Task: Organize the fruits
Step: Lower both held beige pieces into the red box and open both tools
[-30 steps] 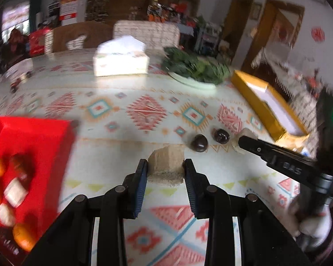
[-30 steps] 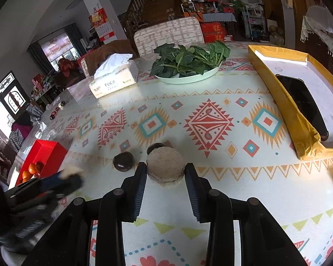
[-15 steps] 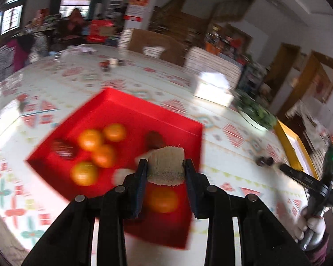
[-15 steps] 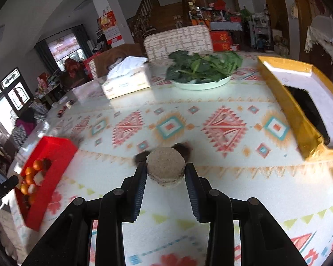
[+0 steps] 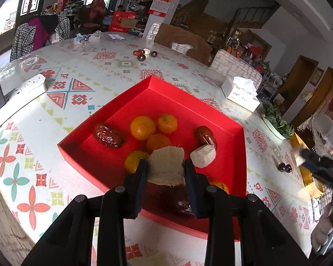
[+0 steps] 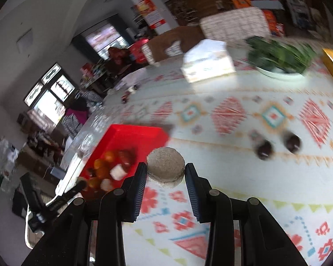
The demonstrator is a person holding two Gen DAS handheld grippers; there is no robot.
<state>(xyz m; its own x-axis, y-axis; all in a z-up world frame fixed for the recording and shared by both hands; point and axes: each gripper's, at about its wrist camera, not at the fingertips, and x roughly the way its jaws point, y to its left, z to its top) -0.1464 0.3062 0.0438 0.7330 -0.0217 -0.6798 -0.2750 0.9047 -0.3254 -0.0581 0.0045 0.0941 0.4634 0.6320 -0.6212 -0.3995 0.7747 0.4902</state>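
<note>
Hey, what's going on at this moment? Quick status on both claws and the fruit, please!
Left gripper shut on pale fibrous chunk, over red tray. Right gripper shut on round chunk, above the table. Two dark fruits not yet collected.

A pale, fibrous cut chunk [image 5: 166,165] is hanging over the red tray [image 5: 126,102] — which is holding tangerines [image 5: 143,127], wrinkled red dates [image 5: 108,135] and a white piece [image 5: 203,156]. A round tan-topped slice [image 6: 165,166] is hovering above the patterned table; two dark fruits [image 6: 264,150] are lying well apart from the tray.

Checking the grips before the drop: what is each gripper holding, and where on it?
Left gripper clamps a pale fibrous chunk by its two sides; right gripper clamps a round greyish piece across its curved sides.
</note>
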